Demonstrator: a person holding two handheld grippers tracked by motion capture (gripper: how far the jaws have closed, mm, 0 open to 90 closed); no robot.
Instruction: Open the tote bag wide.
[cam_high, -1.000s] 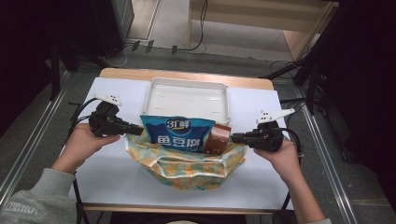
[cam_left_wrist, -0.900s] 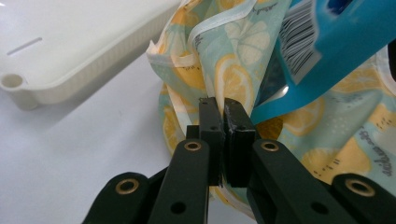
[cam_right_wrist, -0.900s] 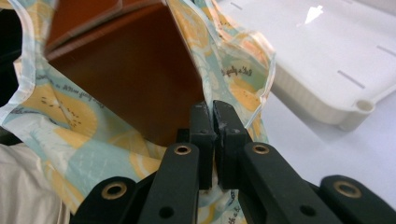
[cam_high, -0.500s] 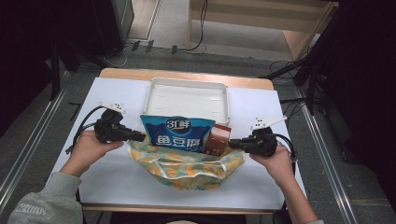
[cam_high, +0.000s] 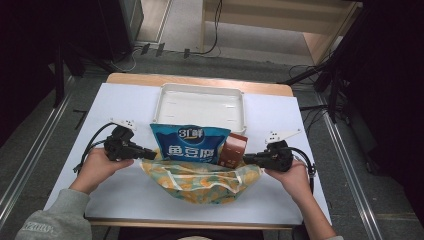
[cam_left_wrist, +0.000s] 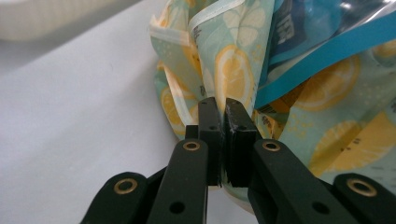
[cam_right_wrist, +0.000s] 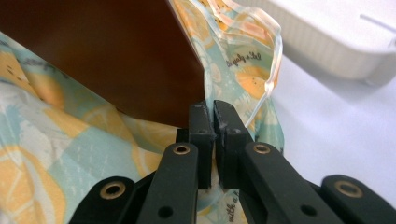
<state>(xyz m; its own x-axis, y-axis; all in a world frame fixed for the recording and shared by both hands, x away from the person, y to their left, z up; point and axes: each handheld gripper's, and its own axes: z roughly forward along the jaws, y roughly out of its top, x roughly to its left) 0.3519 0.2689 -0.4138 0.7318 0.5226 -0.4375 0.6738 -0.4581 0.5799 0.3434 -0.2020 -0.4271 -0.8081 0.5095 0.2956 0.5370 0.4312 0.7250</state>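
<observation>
With our left gripper (cam_high: 150, 154) and right gripper (cam_high: 247, 159) each clamped on the lemon-print cloth bag (cam_high: 200, 180), we have lowered it until it slumps on the white table (cam_high: 125, 105), so unloading looks close.

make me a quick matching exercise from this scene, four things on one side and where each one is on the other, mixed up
Things:
1. blue snack bag
2. brown box
3. white tray
4. left gripper

Places or states:
A. at the far side of the table, behind the bag
B. shut on the lemon-print bag's left edge
C. upright in the bag, left of the box
D. in the bag at its right end

Pairs: 1-C, 2-D, 3-A, 4-B
</observation>
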